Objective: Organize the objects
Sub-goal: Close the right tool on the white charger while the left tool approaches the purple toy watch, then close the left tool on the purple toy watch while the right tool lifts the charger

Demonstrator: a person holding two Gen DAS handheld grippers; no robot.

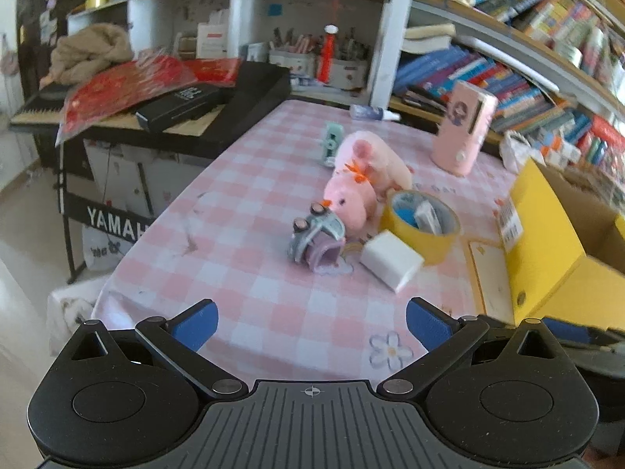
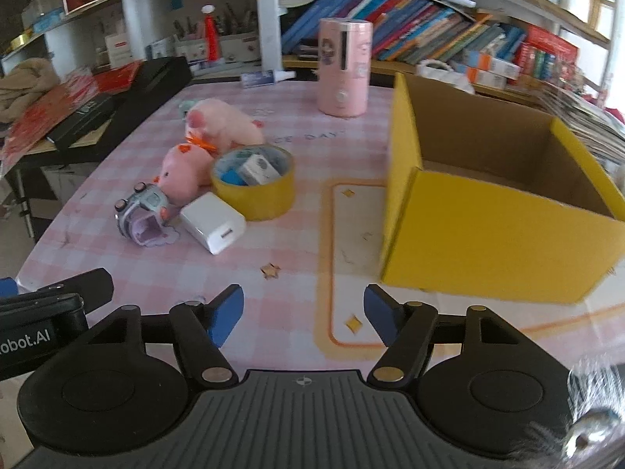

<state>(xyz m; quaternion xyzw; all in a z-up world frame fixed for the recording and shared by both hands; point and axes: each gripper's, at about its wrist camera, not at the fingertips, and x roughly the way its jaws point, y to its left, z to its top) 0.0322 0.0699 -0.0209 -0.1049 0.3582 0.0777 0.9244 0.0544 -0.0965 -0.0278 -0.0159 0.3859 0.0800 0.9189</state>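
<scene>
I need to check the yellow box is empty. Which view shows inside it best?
The right wrist view: the yellow box shows its open top and bare cardboard floor. The left wrist view catches only an outer wall at the frame edge.

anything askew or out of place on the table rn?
Yes: the pink plush pig lies on its side, jammed against the yellow tape roll, which has small boxes stuffed in its core. The toy car sits tipped on a purple piece. The yellow cardboard box looks empty. No spills or damage visible.
</scene>
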